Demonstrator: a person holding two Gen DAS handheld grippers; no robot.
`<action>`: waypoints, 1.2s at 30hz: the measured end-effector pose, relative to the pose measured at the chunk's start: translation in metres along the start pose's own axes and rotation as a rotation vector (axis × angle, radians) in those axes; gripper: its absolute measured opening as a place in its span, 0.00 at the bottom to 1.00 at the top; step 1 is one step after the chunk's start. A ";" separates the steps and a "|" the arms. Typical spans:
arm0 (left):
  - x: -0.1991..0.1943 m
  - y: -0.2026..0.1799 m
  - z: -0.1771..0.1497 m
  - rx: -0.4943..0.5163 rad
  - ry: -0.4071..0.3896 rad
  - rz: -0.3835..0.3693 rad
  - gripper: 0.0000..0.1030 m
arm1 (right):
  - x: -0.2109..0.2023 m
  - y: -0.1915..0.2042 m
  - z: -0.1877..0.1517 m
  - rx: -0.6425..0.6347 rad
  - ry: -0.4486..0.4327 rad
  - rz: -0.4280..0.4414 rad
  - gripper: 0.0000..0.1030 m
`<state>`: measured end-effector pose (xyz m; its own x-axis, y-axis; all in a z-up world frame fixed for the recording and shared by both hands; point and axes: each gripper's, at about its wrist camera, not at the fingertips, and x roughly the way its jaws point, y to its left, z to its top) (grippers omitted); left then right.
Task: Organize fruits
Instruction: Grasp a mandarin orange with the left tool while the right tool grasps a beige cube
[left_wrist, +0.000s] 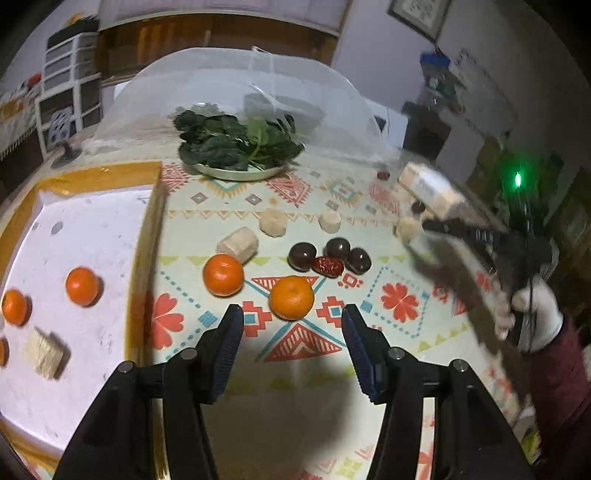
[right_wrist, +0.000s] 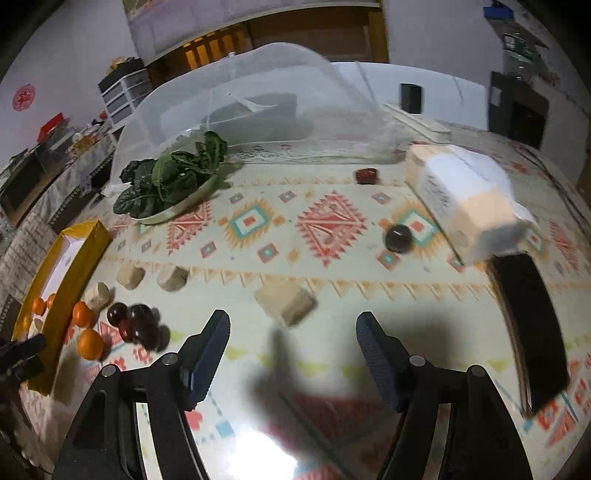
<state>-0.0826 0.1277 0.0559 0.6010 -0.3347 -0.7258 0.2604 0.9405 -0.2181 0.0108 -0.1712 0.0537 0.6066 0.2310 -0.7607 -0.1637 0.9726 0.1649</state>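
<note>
Dim room around your patterned surface

You face pale walls (right_wrist: 74, 74) and a brown wooden panel (left_wrist: 221, 40) behind a white mesh dome cover (right_wrist: 277, 85). White plastic drawer units (left_wrist: 70, 74) stand at your left, a framed picture (left_wrist: 421, 14) hangs upper right, and glare shines off the glossy geometric-print tablecloth (right_wrist: 332, 221).

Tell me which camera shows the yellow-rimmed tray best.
The left wrist view: the yellow-rimmed tray fills its left side, showing two whole oranges and a pale block inside. The right wrist view catches only its near wall and a sliver of the interior at the far left edge.
</note>
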 end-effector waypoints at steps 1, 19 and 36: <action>0.004 -0.004 0.001 0.019 0.013 0.001 0.53 | 0.004 0.002 0.003 -0.011 0.003 0.002 0.73; 0.074 -0.009 0.017 0.085 0.113 0.142 0.32 | 0.037 0.001 -0.004 0.008 0.075 0.047 0.34; -0.055 0.057 0.002 -0.151 -0.108 0.122 0.31 | -0.048 0.128 -0.016 -0.115 -0.025 0.248 0.34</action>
<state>-0.0991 0.2000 0.0852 0.7005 -0.2141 -0.6808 0.0696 0.9699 -0.2334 -0.0518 -0.0587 0.1010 0.5554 0.4635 -0.6904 -0.3962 0.8775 0.2704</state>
